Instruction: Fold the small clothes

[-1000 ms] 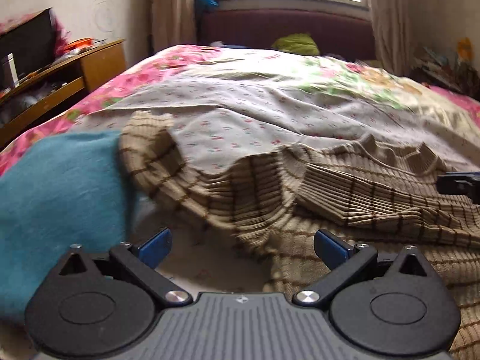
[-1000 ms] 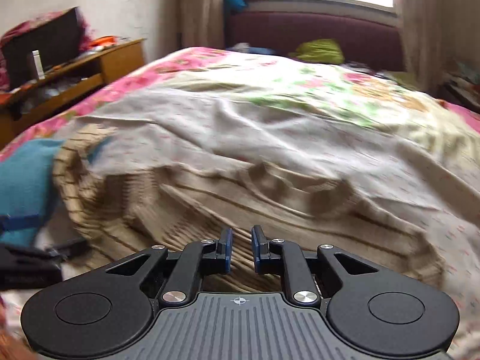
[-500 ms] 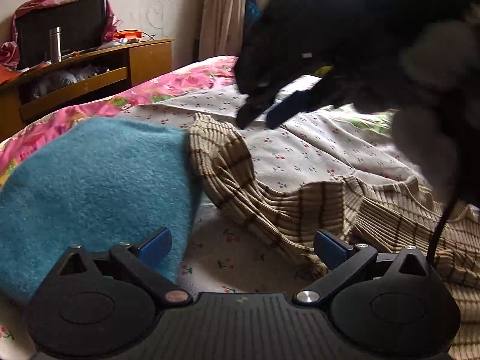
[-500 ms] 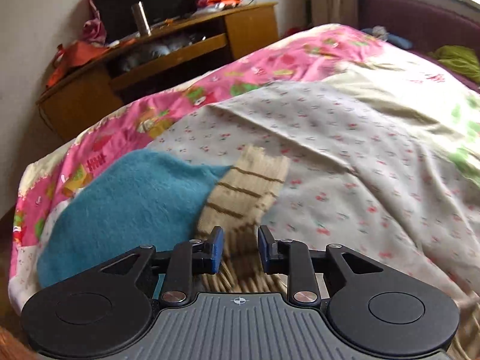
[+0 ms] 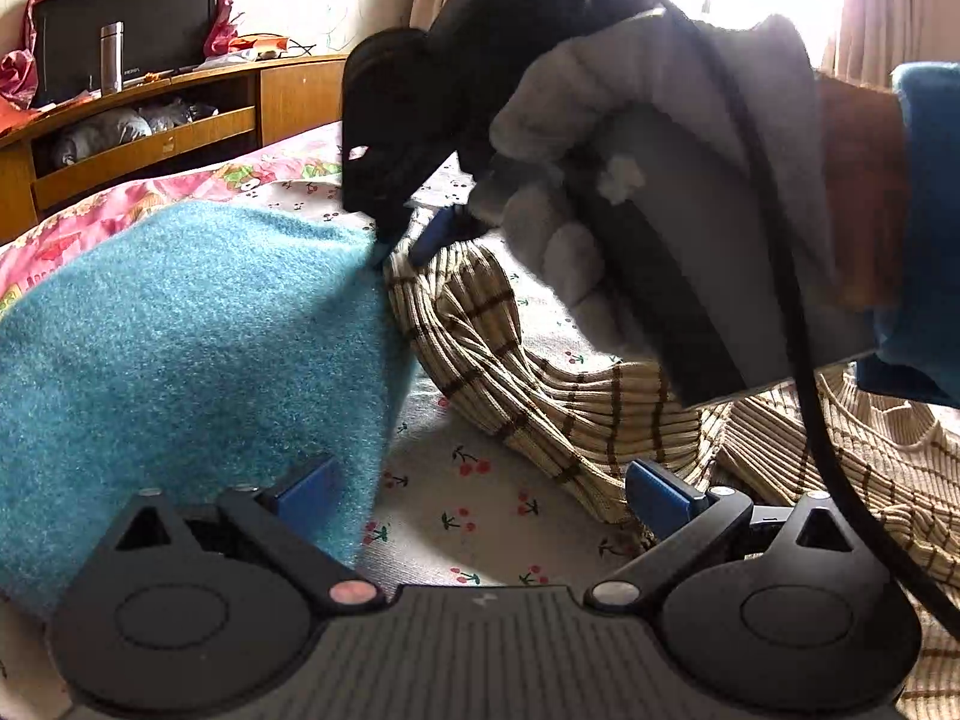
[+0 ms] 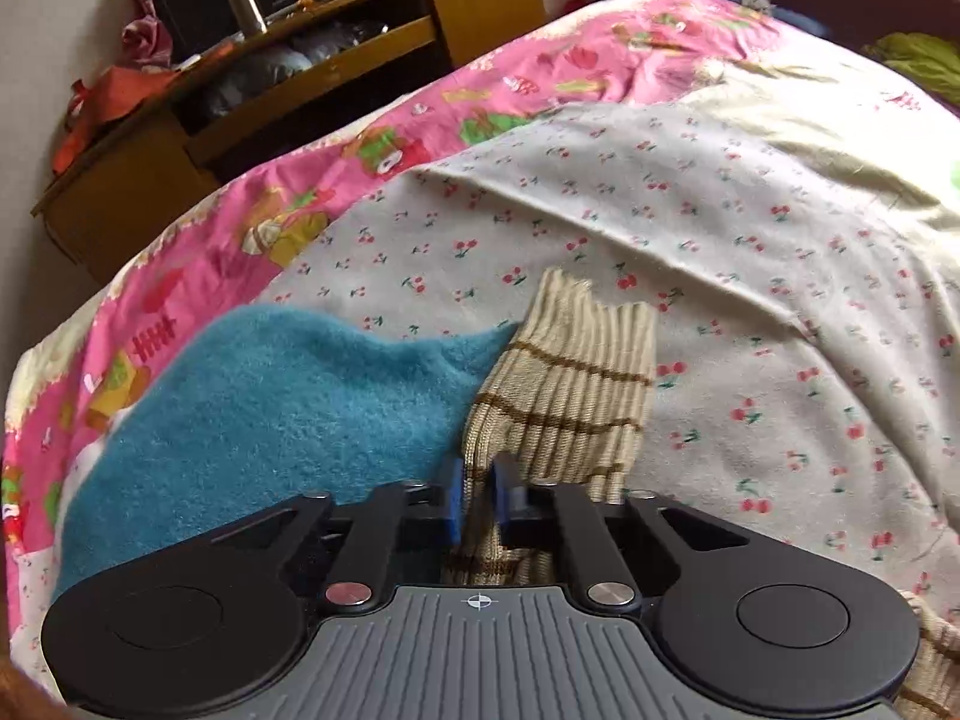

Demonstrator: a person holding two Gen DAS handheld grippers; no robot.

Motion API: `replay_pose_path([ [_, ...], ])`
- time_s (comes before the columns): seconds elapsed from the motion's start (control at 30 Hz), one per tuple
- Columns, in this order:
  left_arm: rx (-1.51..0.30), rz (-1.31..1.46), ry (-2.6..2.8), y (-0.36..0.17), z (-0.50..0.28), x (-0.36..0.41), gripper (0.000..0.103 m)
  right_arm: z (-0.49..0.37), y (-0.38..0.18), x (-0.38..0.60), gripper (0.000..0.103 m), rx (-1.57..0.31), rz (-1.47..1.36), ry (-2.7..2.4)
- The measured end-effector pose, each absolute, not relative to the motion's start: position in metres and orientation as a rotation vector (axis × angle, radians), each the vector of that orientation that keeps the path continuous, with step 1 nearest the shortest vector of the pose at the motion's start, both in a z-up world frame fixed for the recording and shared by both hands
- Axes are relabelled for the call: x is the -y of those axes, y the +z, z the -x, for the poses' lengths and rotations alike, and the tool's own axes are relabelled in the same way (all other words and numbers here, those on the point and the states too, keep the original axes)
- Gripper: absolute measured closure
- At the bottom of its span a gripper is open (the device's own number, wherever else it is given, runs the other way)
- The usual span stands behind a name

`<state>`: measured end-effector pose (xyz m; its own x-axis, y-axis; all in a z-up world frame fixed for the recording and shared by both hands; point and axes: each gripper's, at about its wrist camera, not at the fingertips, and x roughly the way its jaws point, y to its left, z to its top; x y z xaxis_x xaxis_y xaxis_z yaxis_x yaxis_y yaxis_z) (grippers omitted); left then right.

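Observation:
A beige ribbed sweater with brown stripes [image 5: 540,408] lies crumpled on the bed, its sleeve [image 6: 570,396] stretched out beside a fuzzy teal garment [image 5: 180,348]. My right gripper [image 6: 478,498], held by a gloved hand [image 5: 660,150], is at the sleeve near its cuff. Its jaws are closing, and the blue pads pinch a fold of the sleeve between them. From the left wrist view, the right gripper [image 5: 402,240] points down at the sleeve end. My left gripper [image 5: 480,492] hovers open over the cherry-print sheet between the teal garment and the sweater, gripping nothing.
The bed [image 6: 780,240] carries a cherry-print sheet and a pink patterned quilt [image 6: 420,138]. A wooden cabinet [image 5: 150,138] with a dark screen and a metal flask stands past the bed's left side. A black cable [image 5: 798,330] hangs from the right gripper.
The right gripper swung left across the bed to the sleeve end and its jaws narrowed onto the fabric. The left gripper shifted slightly left and stayed open.

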<state>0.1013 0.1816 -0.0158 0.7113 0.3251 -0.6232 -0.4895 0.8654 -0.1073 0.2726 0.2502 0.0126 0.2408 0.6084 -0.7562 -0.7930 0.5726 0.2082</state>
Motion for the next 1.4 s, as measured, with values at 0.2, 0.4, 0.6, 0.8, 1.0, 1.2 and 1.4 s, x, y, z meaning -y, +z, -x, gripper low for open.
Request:
replay_pose_path([
  [0.2,-0.622,0.250,0.443,-0.016,-0.102,-0.173,0.000,-0.278,0.061,-0.156,0.095,-0.809,0.022,0.929],
  [0.4,-0.579,0.184,0.400,-0.013,-0.100,-0.154,0.000,-0.267,0.080,0.007,0.096,-0.663,-0.297,0.758],
  [0.6,-0.550,-0.011,0.290,-0.011,-0.109,-0.112,0.000,-0.244,-0.010,0.144,0.093,-0.720,-0.462,0.443],
  [0.8,-0.573,-0.253,0.190,-0.023,-0.120,-0.060,0.000,-0.233,-0.077,0.196,0.088,-0.833,-0.631,0.353],
  [1.0,-0.586,-0.334,0.168,-0.032,-0.122,-0.042,0.000,-0.243,-0.073,0.218,0.081,-0.780,-0.677,0.313],
  [1.2,-0.595,-0.323,0.166,-0.035,-0.121,-0.043,0.000,-0.259,-0.091,0.218,0.081,-0.840,-0.720,0.246],
  [1.4,-0.603,-0.300,0.158,-0.035,-0.123,-0.047,0.000,-0.261,-0.094,0.219,0.082,-0.842,-0.805,0.192],
])
